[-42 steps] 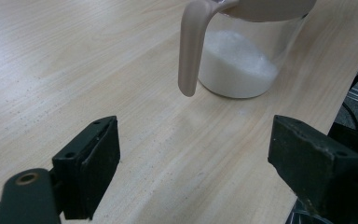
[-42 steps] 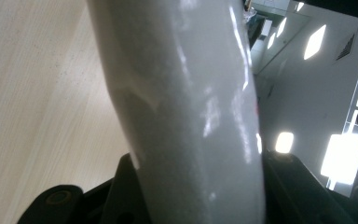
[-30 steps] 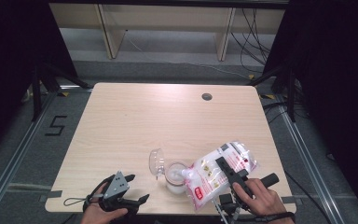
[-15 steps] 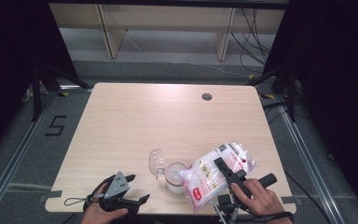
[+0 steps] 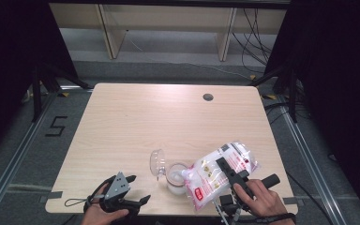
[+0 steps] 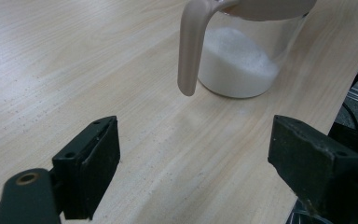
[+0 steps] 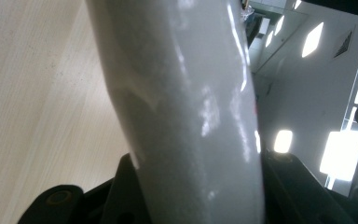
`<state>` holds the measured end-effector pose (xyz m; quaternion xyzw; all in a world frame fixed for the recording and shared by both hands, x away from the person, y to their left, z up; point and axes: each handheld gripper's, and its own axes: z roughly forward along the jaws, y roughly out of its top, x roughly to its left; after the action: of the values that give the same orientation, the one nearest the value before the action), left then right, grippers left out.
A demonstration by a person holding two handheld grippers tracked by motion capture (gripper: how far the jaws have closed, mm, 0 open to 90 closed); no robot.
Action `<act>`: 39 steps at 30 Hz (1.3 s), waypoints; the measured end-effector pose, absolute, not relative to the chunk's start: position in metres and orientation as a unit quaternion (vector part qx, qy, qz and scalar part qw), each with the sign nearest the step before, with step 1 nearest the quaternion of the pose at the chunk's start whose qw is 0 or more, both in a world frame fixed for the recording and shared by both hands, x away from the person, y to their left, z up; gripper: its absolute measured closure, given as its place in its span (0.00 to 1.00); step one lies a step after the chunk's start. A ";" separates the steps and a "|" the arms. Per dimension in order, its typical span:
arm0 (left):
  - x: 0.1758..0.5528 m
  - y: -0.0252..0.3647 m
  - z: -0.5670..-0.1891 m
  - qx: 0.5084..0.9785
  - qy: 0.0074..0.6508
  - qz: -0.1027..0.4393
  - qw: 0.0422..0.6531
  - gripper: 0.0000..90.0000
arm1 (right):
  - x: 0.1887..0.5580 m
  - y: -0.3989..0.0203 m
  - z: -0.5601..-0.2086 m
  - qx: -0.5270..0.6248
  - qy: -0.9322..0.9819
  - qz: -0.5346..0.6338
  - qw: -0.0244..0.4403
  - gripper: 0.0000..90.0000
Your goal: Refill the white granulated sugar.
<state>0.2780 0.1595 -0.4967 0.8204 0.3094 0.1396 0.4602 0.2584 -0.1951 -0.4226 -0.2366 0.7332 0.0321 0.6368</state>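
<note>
A: The left claw (image 5: 138,190) rests spread and empty at the near edge of the desk (image 5: 122,122). The right claw (image 5: 227,169) pinches the bag (image 5: 215,173), tilted over the jar (image 5: 176,177).

B: I think the powder could spill beside the jar if the bag mouth slips aside.

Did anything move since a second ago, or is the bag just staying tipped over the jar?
Nothing visibly moved. The right gripper stays clamped on the tilted bag, its corner over the jar of white grains. The left gripper stays open and empty near the table's front edge, and the jar's flipped-open lid is as before.
</note>
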 end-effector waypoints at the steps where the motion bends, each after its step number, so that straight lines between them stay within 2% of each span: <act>1: 0.277 0.159 -0.497 0.818 0.314 0.137 0.462 0.18 | 0.258 -0.195 -0.422 -0.237 0.733 0.033 0.636 0.75; 39: 0.278 0.161 -0.496 0.825 0.309 0.148 0.449 0.18 | 0.260 -0.195 -0.422 -0.247 0.736 0.038 0.629 0.75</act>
<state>0.2784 0.1614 -0.4960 0.8251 0.3092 0.1477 0.4493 0.2601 -0.1954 -0.4223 -0.2469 0.7361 0.0376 0.6291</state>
